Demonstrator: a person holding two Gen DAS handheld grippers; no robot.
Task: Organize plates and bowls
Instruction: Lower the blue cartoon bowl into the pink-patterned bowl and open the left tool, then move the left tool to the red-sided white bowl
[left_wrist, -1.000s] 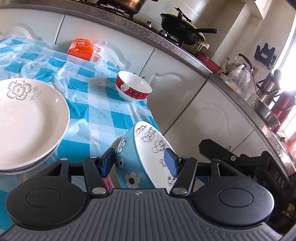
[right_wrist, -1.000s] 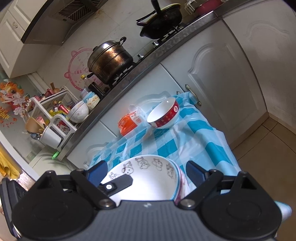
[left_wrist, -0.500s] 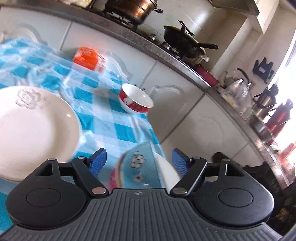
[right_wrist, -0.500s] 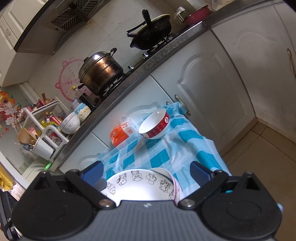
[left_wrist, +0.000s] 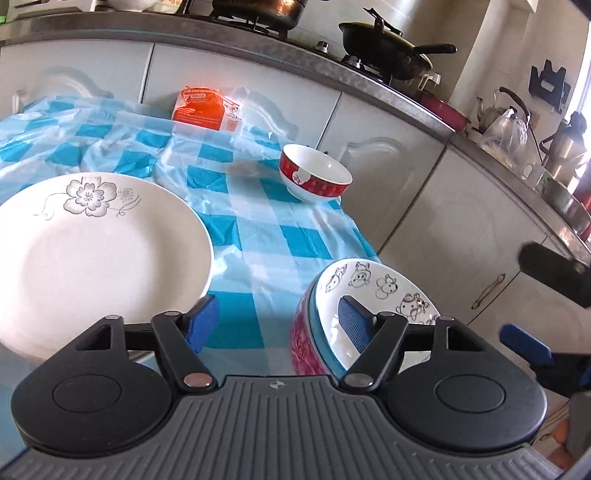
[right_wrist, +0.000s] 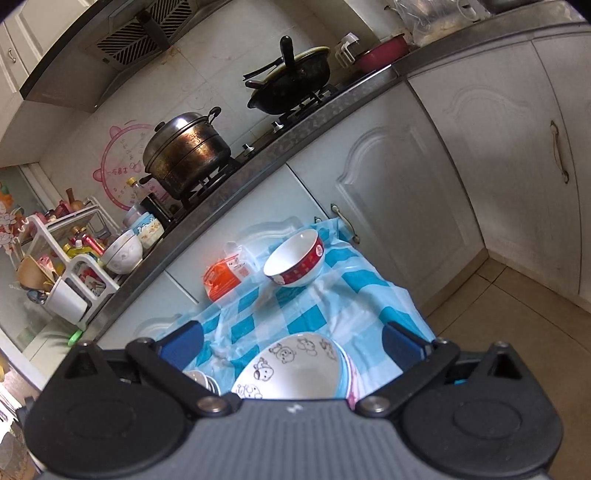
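Blue-rimmed bowl (right_wrist: 295, 373) base hidden | left fingers (left_wrist: 352, 325) closing, apparently ungripped | right fingers (right_wrist: 402, 345) opening

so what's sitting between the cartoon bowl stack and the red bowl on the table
Nothing: between the cartoon bowl and the red bowl lies only bare blue-checked tablecloth. Both wrist views show that stretch.

Blue-checked tablecloth (left_wrist: 258, 236), red-banded bowl (left_wrist: 314, 177)

Dishes laid out across the counter (left_wrist: 255, 236).
A plate (left_wrist: 92, 254) is set at the left edge, nested bowls (left_wrist: 369, 291) at the near right corner, a single bowl (left_wrist: 314, 177) at the far right corner, a packet (left_wrist: 201, 109) along the far edge.
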